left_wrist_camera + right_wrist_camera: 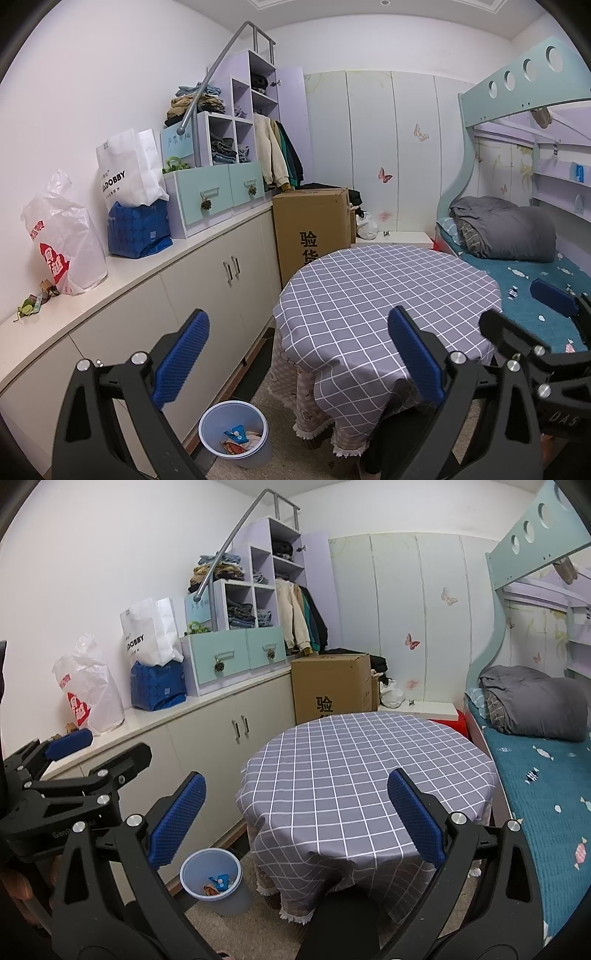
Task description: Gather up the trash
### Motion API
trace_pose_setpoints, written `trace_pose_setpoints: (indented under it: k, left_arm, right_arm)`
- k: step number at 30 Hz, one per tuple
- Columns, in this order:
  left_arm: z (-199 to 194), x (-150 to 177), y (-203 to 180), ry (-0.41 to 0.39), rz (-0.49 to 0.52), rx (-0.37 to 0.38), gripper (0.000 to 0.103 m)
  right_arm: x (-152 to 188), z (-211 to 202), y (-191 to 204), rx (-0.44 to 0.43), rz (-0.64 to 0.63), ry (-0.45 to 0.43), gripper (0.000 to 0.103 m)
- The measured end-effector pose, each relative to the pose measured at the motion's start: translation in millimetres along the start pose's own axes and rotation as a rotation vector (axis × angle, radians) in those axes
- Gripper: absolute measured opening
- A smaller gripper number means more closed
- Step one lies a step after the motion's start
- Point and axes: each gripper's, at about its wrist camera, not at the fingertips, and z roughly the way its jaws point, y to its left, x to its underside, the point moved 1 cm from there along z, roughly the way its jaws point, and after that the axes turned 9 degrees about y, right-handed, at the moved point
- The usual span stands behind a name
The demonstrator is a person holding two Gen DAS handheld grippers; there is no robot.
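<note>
Both tools (299, 350) (297, 816) wide apart, empty-handed

We see both views evenly and brightly lit from overhead, a recessed ceiling light (384, 2) showing above the round table (388, 280). Shadows pool softly beneath that table. Focus stays sharp throughout; fisheye bending curves everything far from the table, with black vignetting at the corners.
</note>
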Motion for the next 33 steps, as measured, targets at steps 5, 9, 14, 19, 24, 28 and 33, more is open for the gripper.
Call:
trace_pose_setpoints:
  k: [5,9,14,19,24,28,33]
  left_arm:
    - [12,0,6,0.017,-0.004,-0.019,0.095]
    - [24,-6,8,0.037,-0.005,-0.025,0.095]
    - [37,-15,8,0.051,-0.017,-0.042,0.095]
    - [49,-20,7,0.069,-0.022,-0.057,0.095]
    - [62,-27,1,0.086,-0.038,-0.069,0.095]
    - [79,-34,-8,0.111,-0.041,-0.075,0.095]
    - [112,-40,-29,0.170,-0.016,-0.085,0.095]
  right_arm:
    - [-2,13,-5,-0.011,0.009,0.015,0.097]
    - [-6,30,-11,-0.015,0.020,0.036,0.097]
    - [-13,43,-21,-0.024,0.042,0.041,0.097]
    - [-22,60,-32,-0.040,0.062,0.046,0.097]
    - [-26,78,-45,-0.057,0.078,0.060,0.097]
    - [-24,95,-60,-0.063,0.105,0.082,0.097]
    - [-18,126,-90,-0.050,0.156,0.144,0.097]
